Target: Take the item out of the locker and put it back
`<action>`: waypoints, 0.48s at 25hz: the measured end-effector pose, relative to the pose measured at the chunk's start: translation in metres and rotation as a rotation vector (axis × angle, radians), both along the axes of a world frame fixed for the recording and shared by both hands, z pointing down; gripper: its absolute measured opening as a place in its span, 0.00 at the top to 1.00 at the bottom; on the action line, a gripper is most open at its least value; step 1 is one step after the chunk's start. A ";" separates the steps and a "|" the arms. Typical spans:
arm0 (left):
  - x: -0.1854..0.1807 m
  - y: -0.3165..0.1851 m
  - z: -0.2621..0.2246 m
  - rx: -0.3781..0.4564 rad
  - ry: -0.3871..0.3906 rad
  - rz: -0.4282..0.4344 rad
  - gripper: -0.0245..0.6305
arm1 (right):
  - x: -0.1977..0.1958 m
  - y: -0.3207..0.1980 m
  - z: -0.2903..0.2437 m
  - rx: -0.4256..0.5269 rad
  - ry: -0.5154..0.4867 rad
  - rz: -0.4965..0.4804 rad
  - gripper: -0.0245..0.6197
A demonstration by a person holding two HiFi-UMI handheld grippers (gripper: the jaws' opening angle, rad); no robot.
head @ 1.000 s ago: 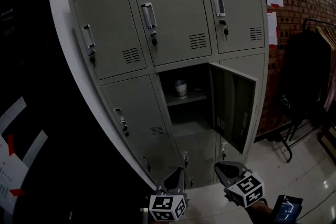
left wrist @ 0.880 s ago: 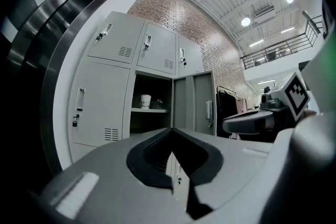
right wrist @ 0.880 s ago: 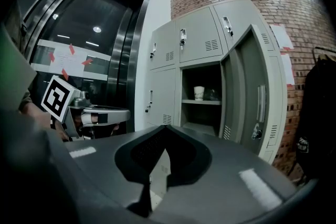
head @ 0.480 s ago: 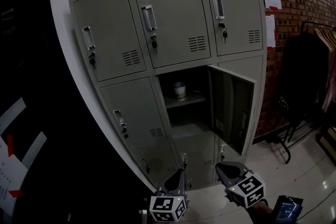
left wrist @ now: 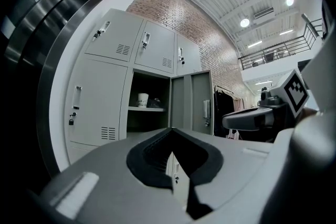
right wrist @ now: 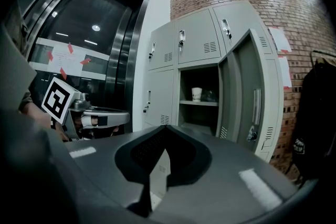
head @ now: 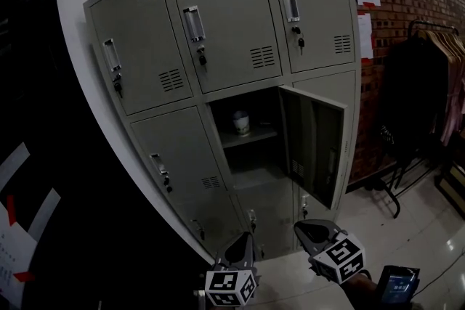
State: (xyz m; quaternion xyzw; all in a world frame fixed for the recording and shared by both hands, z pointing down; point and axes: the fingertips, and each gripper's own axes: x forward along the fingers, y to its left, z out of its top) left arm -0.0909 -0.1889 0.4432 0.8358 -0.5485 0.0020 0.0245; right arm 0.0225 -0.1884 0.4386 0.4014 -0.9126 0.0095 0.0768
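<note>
My left gripper [head: 238, 249] and right gripper [head: 312, 232] hang low at 6 o'clock in the head view, each with its jaws pressed together on nothing. Above them stands the grey locker [head: 218, 18], its middle door [head: 314, 145] swung open toward 3 o'clock, and on the shelf inside sits the small cup [head: 240, 123], upright and well apart from both grippers. It lies at 12 o'clock from my left gripper and about 11 from my right, so I judge the left has the straighter line in, clear of the door.

One cup [head: 240, 123], maybe; two tools [head: 243, 242] [head: 306, 230].
</note>
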 end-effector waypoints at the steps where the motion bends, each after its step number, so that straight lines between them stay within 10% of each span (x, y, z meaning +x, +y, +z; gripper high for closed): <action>1: 0.000 0.000 0.000 0.000 0.001 0.001 0.96 | -0.001 0.000 0.000 0.000 0.000 0.000 0.96; 12: -0.006 -0.003 -0.008 0.013 0.035 -0.027 0.96 | -0.008 -0.008 -0.008 0.014 0.022 -0.029 0.96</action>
